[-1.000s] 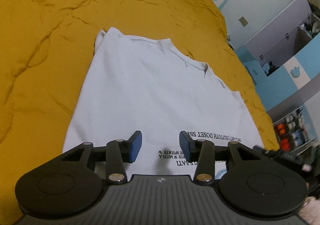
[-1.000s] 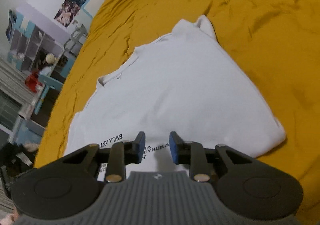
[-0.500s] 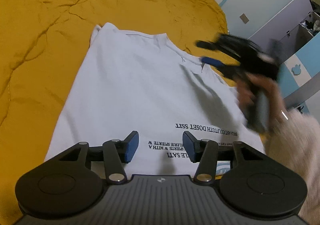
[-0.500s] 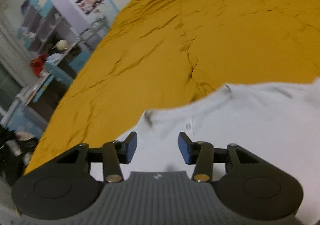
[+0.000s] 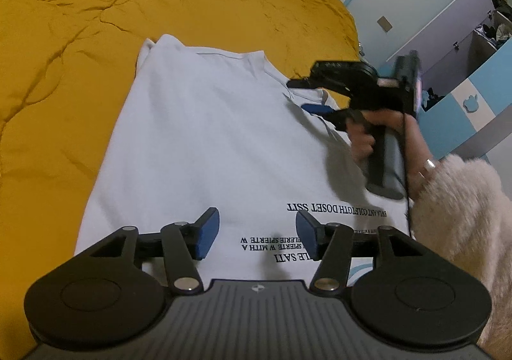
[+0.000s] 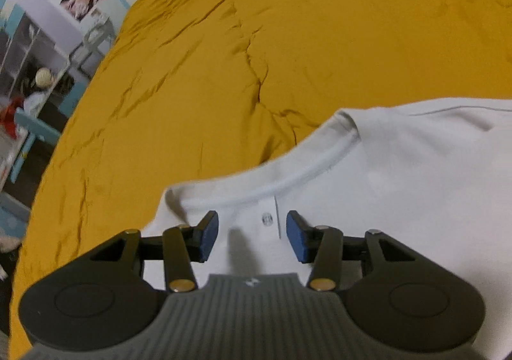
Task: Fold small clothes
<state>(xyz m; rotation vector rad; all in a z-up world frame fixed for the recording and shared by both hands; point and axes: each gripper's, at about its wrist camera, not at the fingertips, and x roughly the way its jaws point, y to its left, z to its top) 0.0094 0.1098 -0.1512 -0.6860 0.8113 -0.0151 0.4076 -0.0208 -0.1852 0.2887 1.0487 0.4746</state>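
A white T-shirt [image 5: 204, 142] with black lettering [image 5: 332, 208] lies flat on a mustard-yellow bedspread [image 5: 64, 27]. My left gripper [image 5: 257, 237] is open and empty, low over the shirt near the printed text. My right gripper [image 6: 252, 237] is open and empty just above the shirt [image 6: 400, 187], close to its ribbed collar [image 6: 307, 174]. In the left wrist view the right gripper [image 5: 307, 96] shows hand-held at the collar end, jaws apart.
The yellow bedspread [image 6: 288, 40] surrounds the shirt on all sides and is wrinkled. Blue and lilac cupboards [image 5: 460, 50] stand past the bed's right edge. Shelves with clutter [image 6: 28, 72] stand past the bed's left side in the right wrist view.
My right gripper has moved from the shirt's lettered end up to the collar and its jaws have opened wider. My left gripper has stayed near the lettering, still open.
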